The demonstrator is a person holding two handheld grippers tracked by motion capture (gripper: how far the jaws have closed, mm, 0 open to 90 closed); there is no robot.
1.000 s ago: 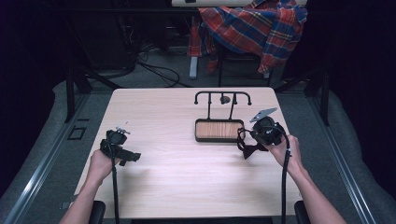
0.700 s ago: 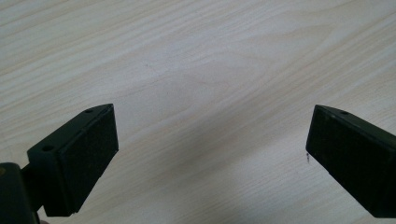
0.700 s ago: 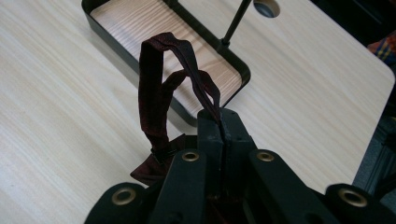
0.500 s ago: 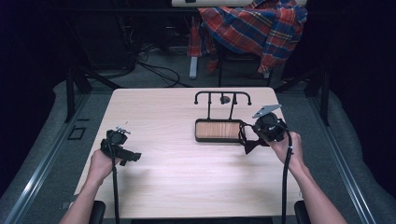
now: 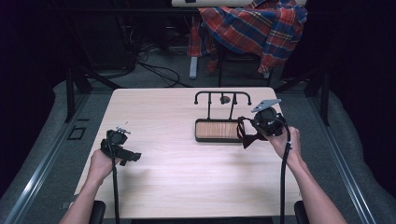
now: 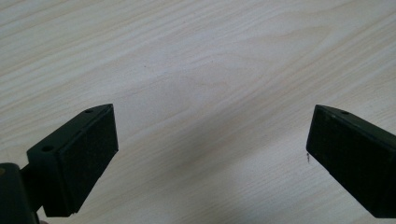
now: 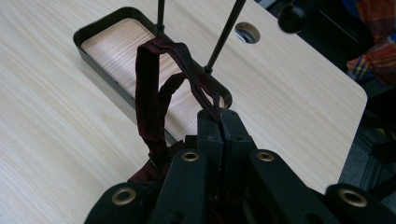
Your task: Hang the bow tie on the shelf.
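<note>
Pale matt wood-grain table [image 5: 159,177]; black metal stand [image 5: 223,116]; dark red cloth strap [image 7: 156,93].

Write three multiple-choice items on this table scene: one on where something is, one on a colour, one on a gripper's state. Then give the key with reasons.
1. Where does the black metal stand with a wood-lined tray base sit on the pale wooden table?
A. at the near left corner
B. right of the middle, toward the far edge
C. on the floor beside it

2. What colour is the looped fabric strap?
A. dark maroon
B. bright yellow
C. white

3. How does the left gripper stand?
A. shut on the strap
B. shut on nothing
C. open, over bare table

Key: 1 B, as the high view places the stand there, by the right gripper. 2 A, as the right gripper view shows a dark red loop pinched in the shut jaws. 3 C, as the left gripper view shows the jaws wide apart over wood grain.
</note>
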